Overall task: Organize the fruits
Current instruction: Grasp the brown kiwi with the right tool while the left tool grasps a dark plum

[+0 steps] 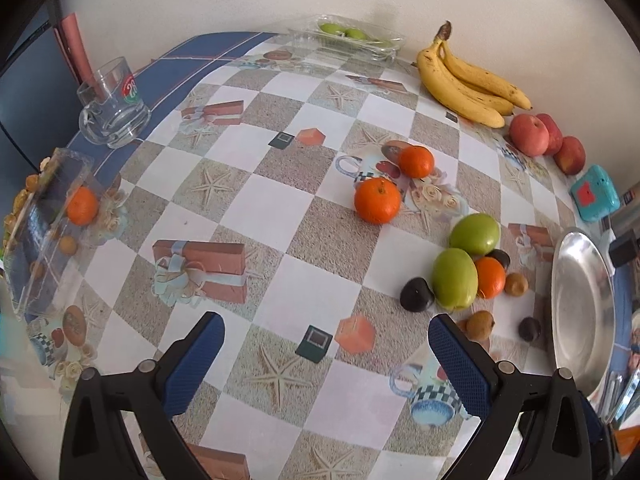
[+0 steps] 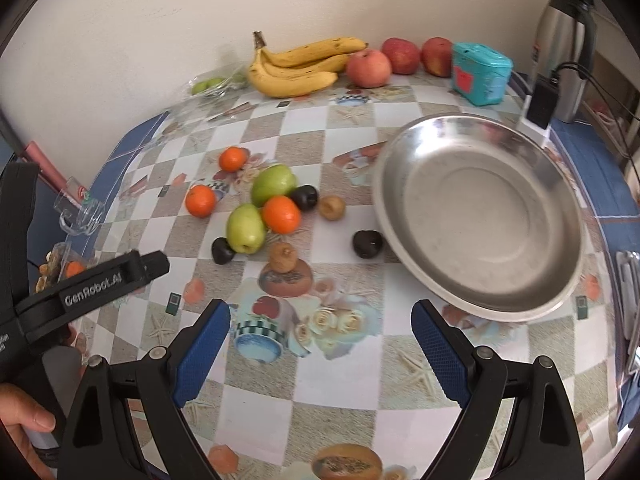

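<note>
Yellow bananas (image 2: 298, 66) lie sideways, stems left.

Each tool (image 2: 320, 324) — black frame, silver screws, blue textured pads (image 2: 204, 350) — one marked "GenRobot.AI".

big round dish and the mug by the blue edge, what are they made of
Dish: looks like stainless steel, a brushed silver sheen with soft reflections along the rim. Mug: clear glass, thick walls you see the cloth through, with a printed red-green logo.

place: home kitchen | cues: patterned oilcloth table (image 2: 340, 384), steel kettle (image 2: 560, 44), fruit, glass mug (image 1: 114, 106)
</note>
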Tool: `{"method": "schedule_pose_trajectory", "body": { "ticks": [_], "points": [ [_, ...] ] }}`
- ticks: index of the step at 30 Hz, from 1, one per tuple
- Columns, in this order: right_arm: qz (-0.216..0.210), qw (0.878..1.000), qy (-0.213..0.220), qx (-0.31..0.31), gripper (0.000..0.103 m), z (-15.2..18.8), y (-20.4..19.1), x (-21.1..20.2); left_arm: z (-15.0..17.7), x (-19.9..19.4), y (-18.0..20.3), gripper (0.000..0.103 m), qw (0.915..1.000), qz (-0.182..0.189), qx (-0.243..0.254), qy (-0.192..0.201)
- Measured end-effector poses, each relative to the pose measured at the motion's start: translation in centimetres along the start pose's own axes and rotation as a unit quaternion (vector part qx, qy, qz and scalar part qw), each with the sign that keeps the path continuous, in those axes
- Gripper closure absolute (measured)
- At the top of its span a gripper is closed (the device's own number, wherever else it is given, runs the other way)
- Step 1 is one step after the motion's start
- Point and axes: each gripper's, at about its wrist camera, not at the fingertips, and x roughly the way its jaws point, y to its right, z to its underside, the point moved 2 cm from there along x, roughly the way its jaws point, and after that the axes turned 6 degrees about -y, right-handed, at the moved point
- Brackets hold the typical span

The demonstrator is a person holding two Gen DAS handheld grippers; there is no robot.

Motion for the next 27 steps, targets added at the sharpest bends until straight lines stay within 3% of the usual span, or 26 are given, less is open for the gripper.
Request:
{"method": "schedule_pose_trajectory", "body": {
  "ticks": [7, 17, 20, 22, 27],
  "points": [
    [0.003, 0.998, -0.018, -0.060, 0.011, -1.5, -2.0, 2.6, -1.2, 2.0, 1.2, 0.000, 0.9995, 0.008, 0.011, -0.030],
    [-0.017, 0.998, -0.027, -0.055, 0.011, -3.8, -1.3, 5.3, -2.1, 3.5, 2.3, 0.002, 0.9981, 0.038, 0.014, -0.046],
    [-0.022, 0.998, -0.027, -0.050, 0.012, -4.2, -1.3, 6.0, -2.2, 3.7, 2.4, 0.008, 0.9974, 0.048, 0.014, -0.051],
    [-0.022, 0.998, -0.029, -0.051, 0.025, -4.4, -1.4, 6.3, -2.1, 3.9, 2.5, 0.010, 0.9965, 0.062, 0.010, -0.056],
    [-0.029, 0.998, -0.040, -0.046, 0.033, -4.3, -1.4, 7.3, -1.9, 4.4, 2.9, 0.019, 0.9939, 0.085, 0.007, -0.070]
  ]
}}
